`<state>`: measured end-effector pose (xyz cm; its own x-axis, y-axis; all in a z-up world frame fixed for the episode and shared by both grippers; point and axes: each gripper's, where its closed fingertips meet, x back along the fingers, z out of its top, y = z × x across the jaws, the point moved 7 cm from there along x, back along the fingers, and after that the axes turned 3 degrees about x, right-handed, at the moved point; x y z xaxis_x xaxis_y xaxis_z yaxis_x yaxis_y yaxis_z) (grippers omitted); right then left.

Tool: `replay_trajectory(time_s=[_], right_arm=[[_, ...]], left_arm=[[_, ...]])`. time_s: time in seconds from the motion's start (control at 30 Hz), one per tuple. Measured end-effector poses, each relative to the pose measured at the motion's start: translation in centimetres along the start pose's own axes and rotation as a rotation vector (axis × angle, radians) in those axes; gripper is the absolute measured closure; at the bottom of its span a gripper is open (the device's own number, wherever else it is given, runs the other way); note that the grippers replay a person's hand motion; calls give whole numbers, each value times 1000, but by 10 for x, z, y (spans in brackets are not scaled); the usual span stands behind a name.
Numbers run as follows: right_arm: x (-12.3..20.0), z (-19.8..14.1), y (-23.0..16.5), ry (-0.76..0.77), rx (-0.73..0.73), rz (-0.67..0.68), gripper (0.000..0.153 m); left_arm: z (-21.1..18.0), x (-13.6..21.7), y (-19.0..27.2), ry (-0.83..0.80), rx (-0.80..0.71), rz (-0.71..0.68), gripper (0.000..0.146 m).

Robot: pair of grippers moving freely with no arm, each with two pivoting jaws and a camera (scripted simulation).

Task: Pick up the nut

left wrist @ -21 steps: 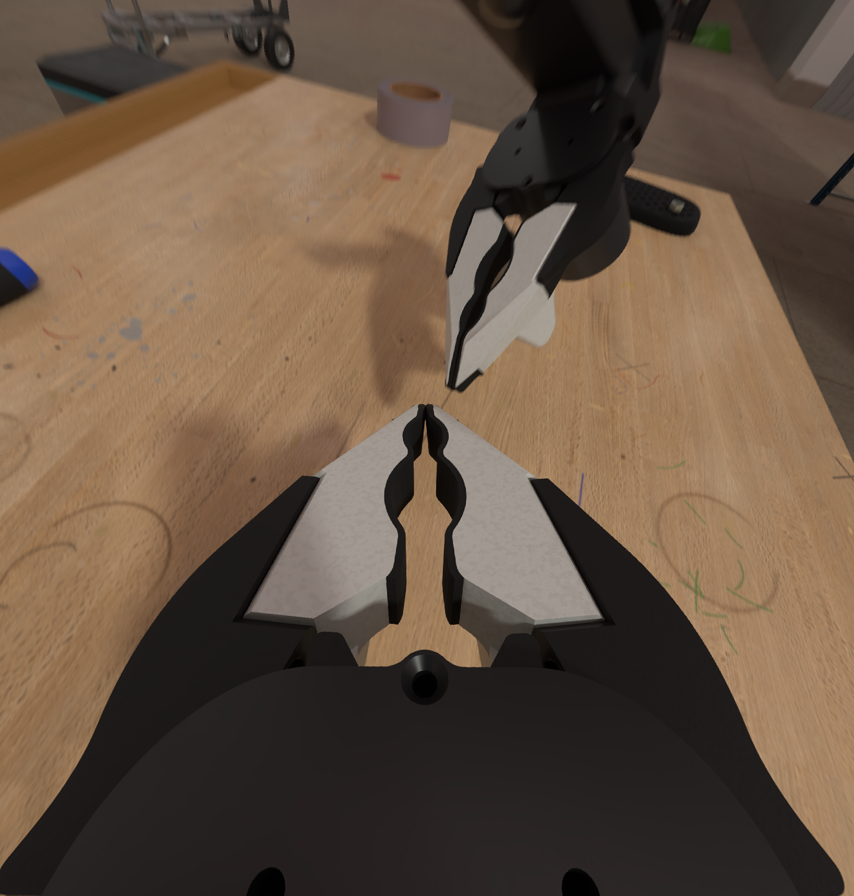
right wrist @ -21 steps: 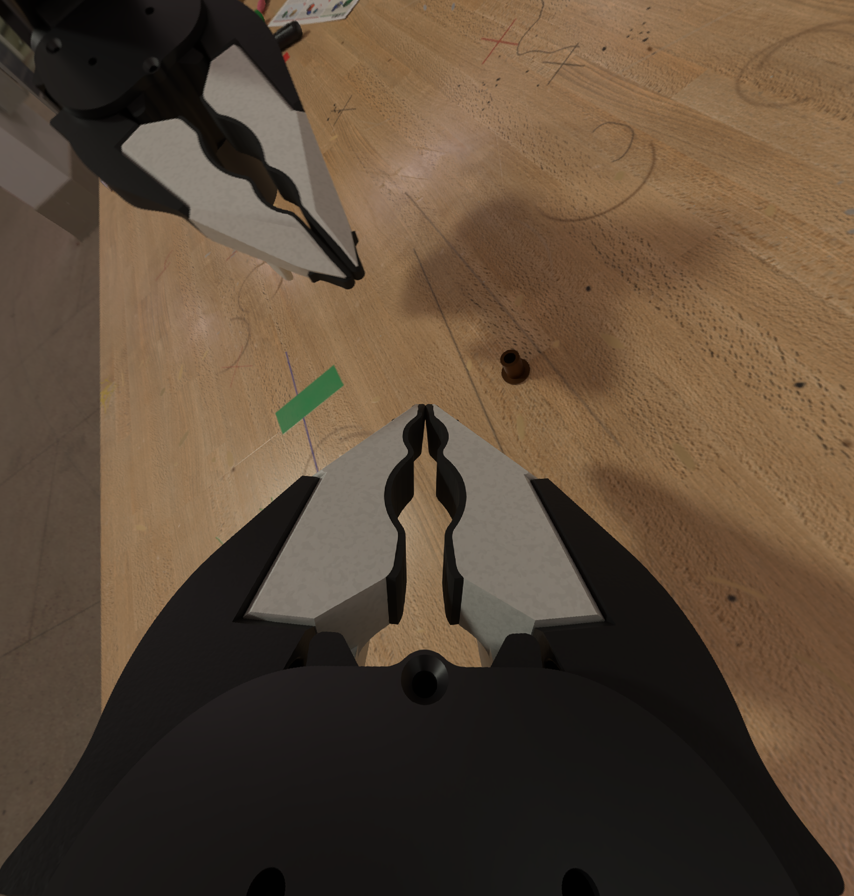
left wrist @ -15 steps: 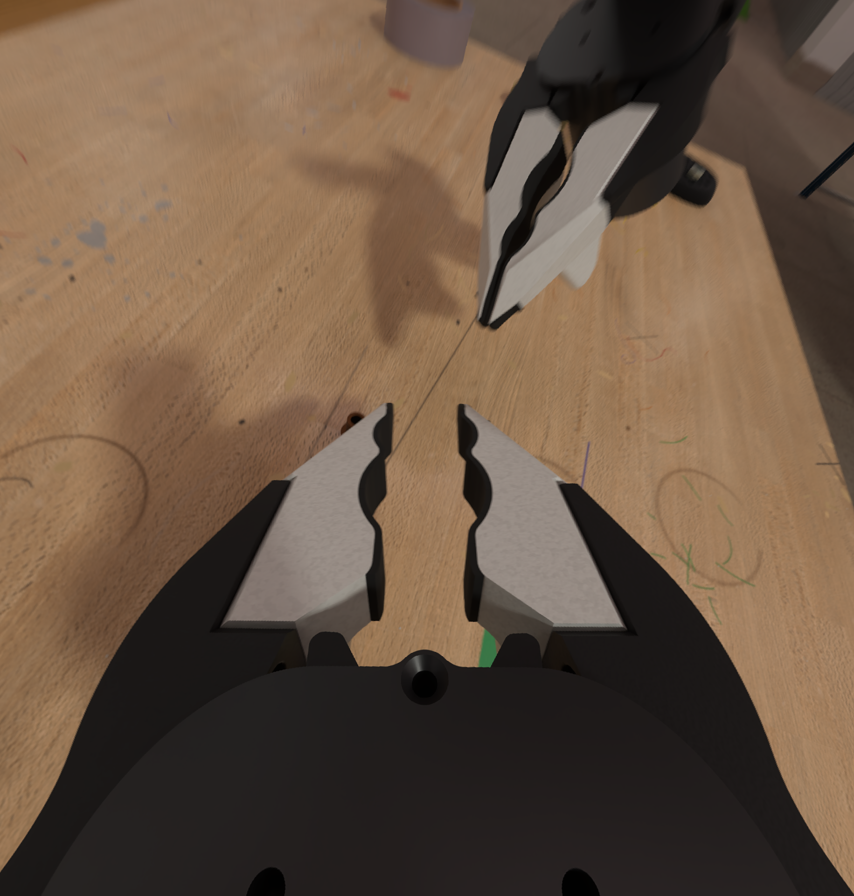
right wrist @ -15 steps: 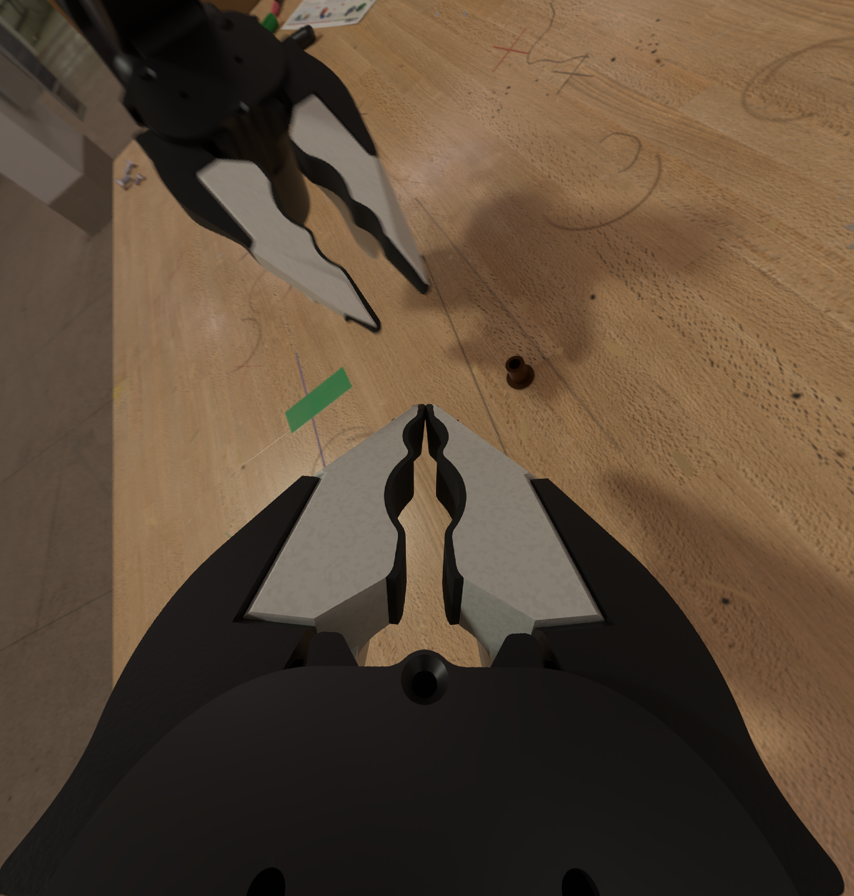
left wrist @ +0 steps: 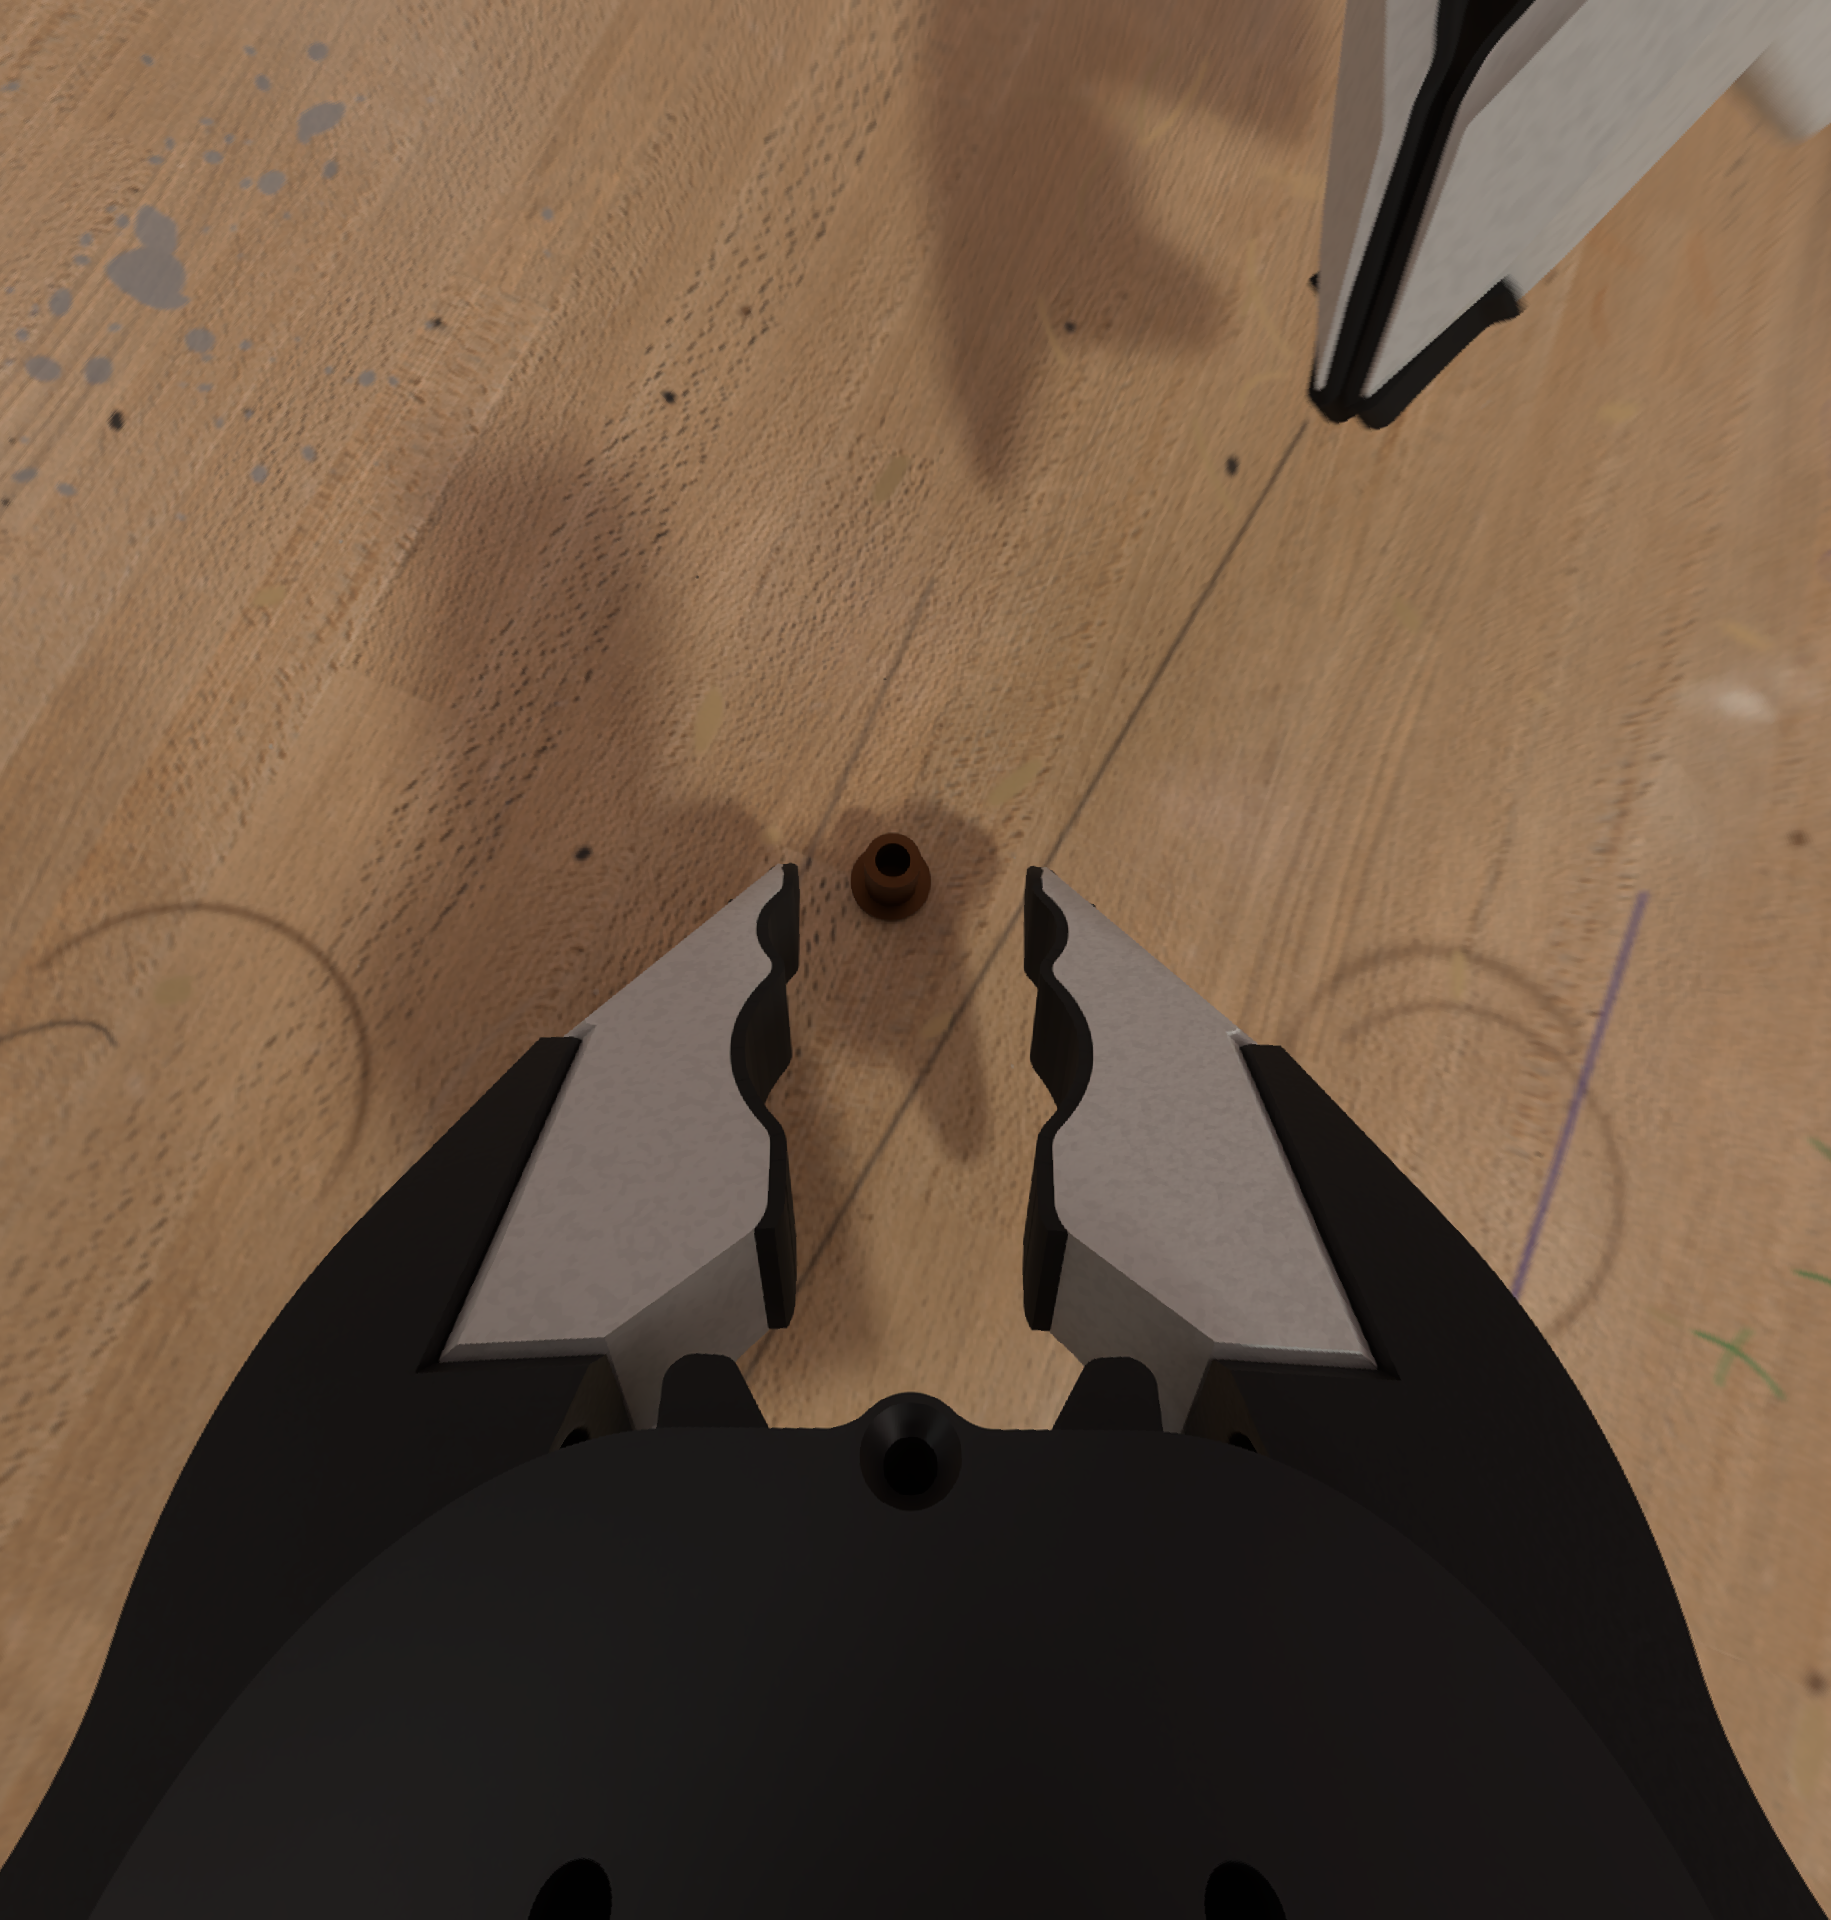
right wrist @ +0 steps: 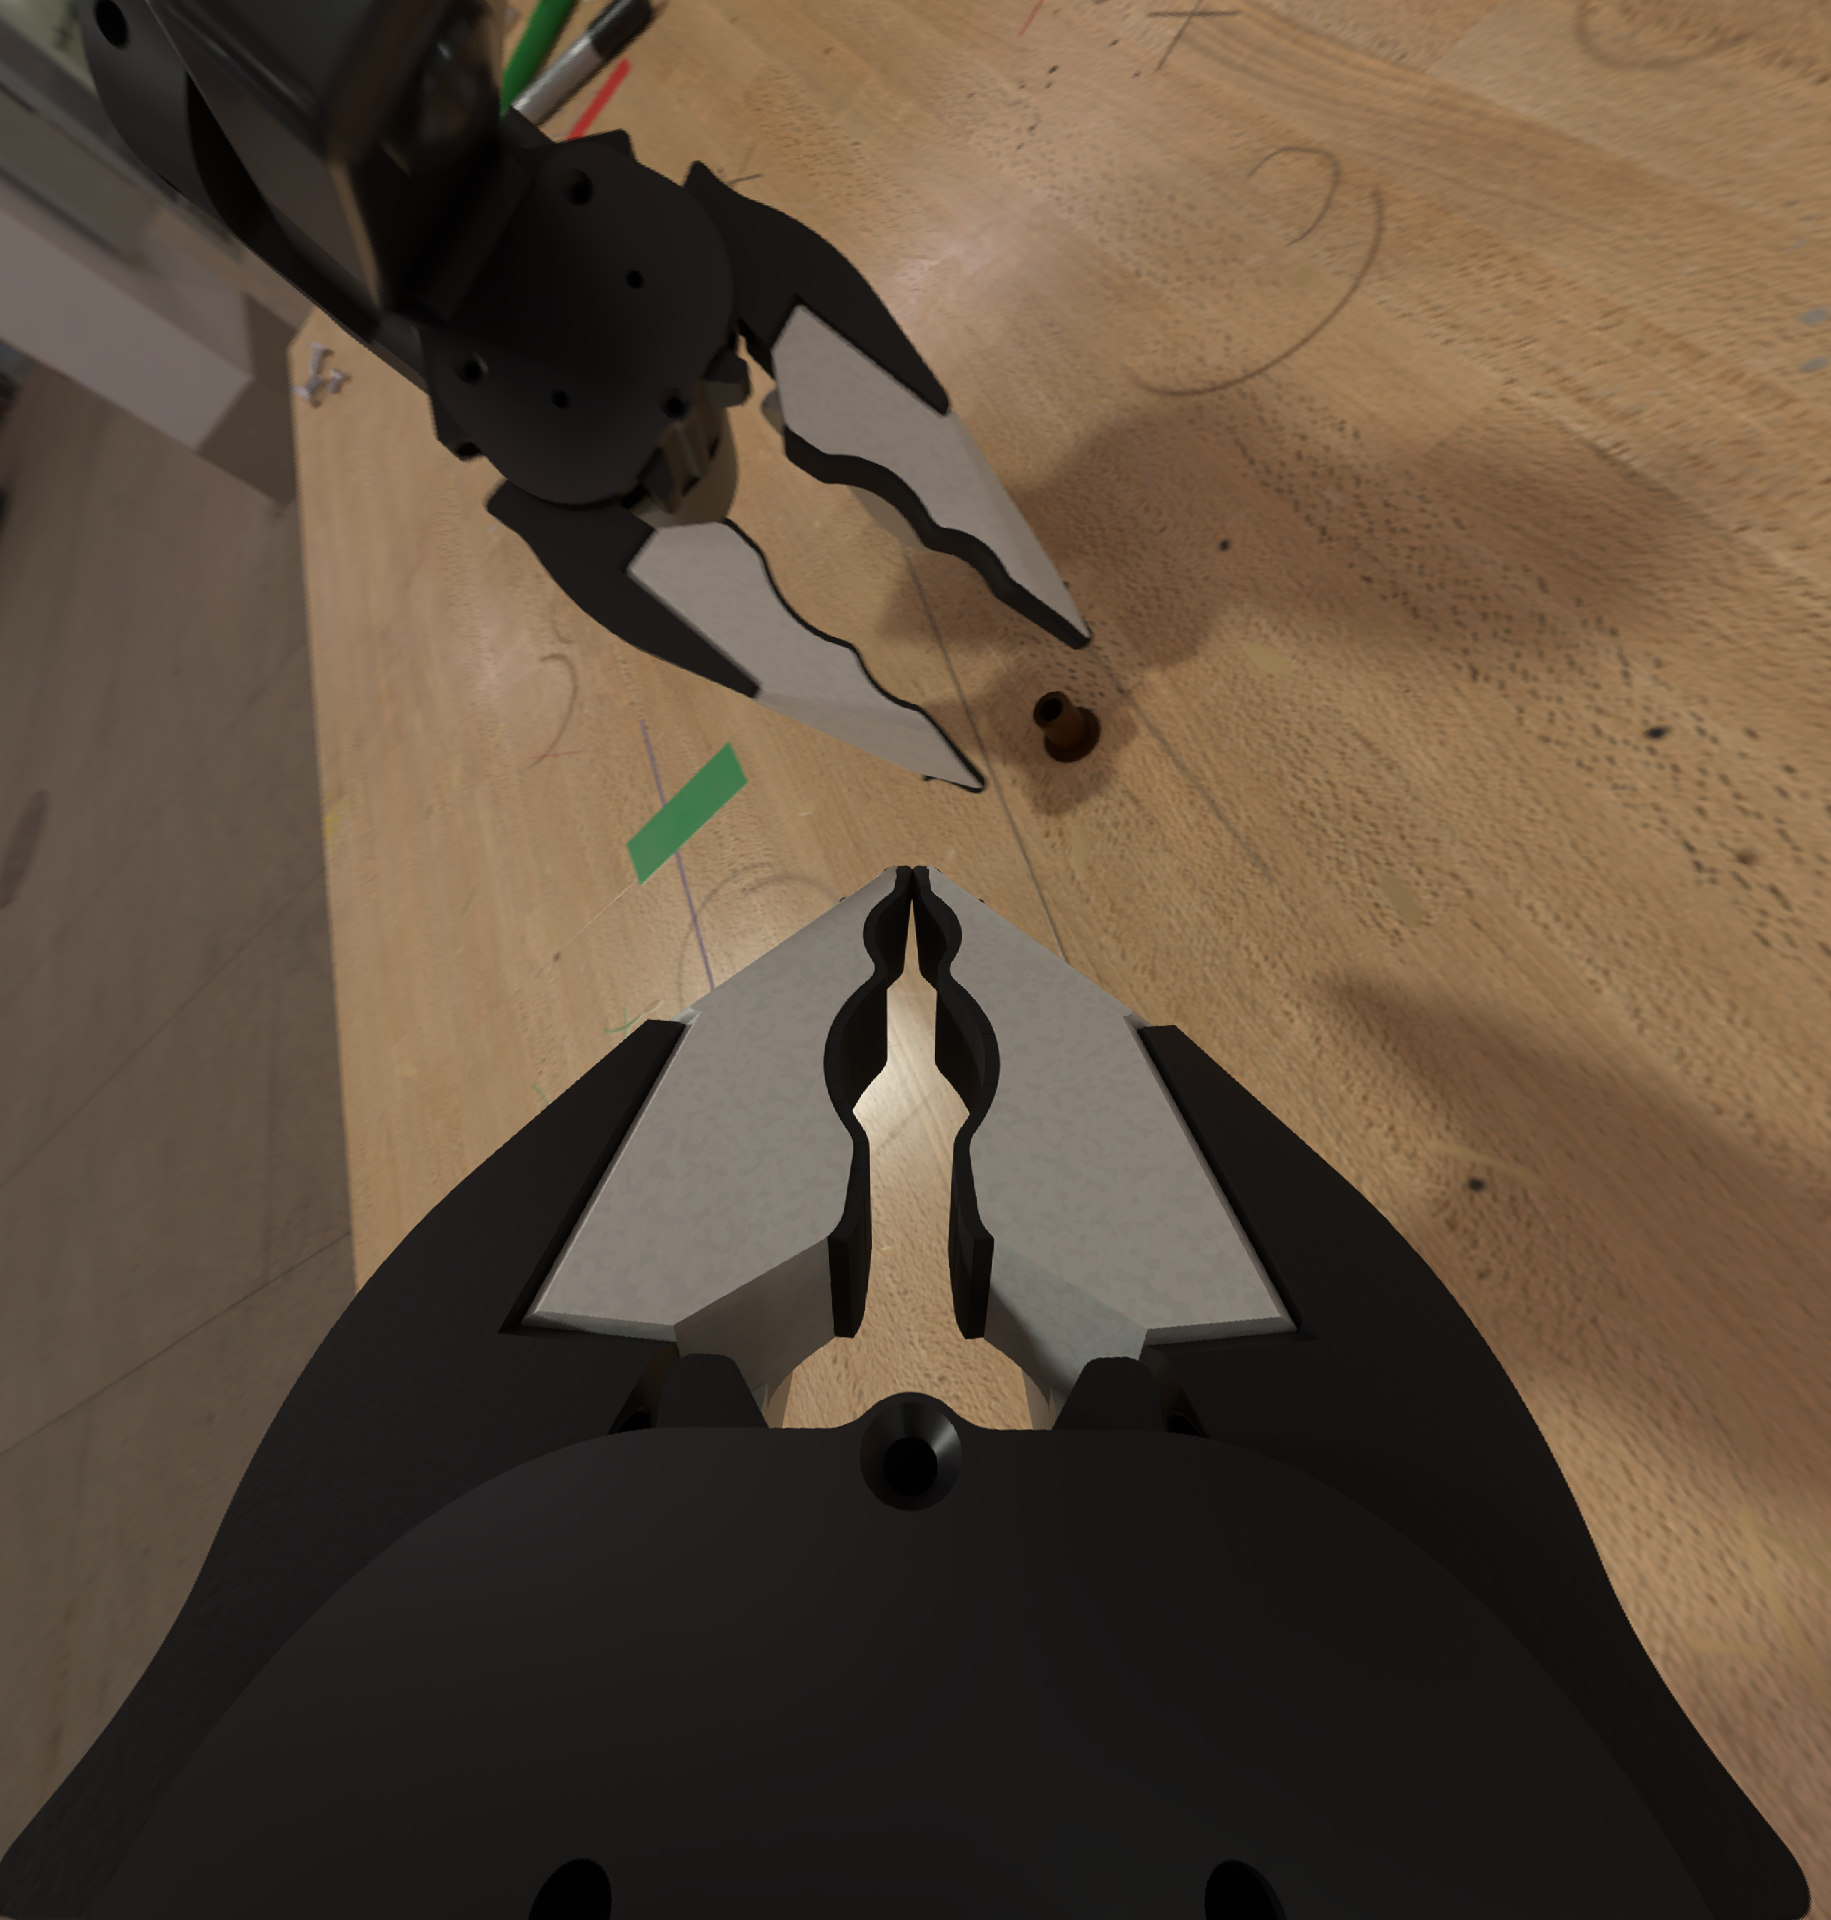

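Scuffed wooden worktop (left wrist: 1410, 727) with pencil circles and paint specks, plus a green tape strip (right wrist: 685, 812) close to its long edge. The nut (left wrist: 890, 876), small, brown and bore-up, sits well in from that edge, just ahead of the left gripper (left wrist: 909, 883), whose fingers are spread apart with nothing between them yet. The right gripper (right wrist: 911, 878) hangs nearby, fingers pressed together and empty. Looks like the approach step; next it probably needs to drop around the nut and squeeze.
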<state>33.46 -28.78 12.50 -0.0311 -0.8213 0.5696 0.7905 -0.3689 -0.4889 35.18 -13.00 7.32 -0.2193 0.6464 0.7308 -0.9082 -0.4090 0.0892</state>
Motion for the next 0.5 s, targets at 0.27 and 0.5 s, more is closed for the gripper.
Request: replay_trajectory(time_s=[0.27, 0.5], right_arm=[[-15, -11, 8, -134, -9, 271, 153], [-20, -24, 28, -271, 59, 189, 134]], left_arm=[[0, -14, 1, -49, 32, 83, 134], [0, -3, -1, 33, 161, -1, 135]])
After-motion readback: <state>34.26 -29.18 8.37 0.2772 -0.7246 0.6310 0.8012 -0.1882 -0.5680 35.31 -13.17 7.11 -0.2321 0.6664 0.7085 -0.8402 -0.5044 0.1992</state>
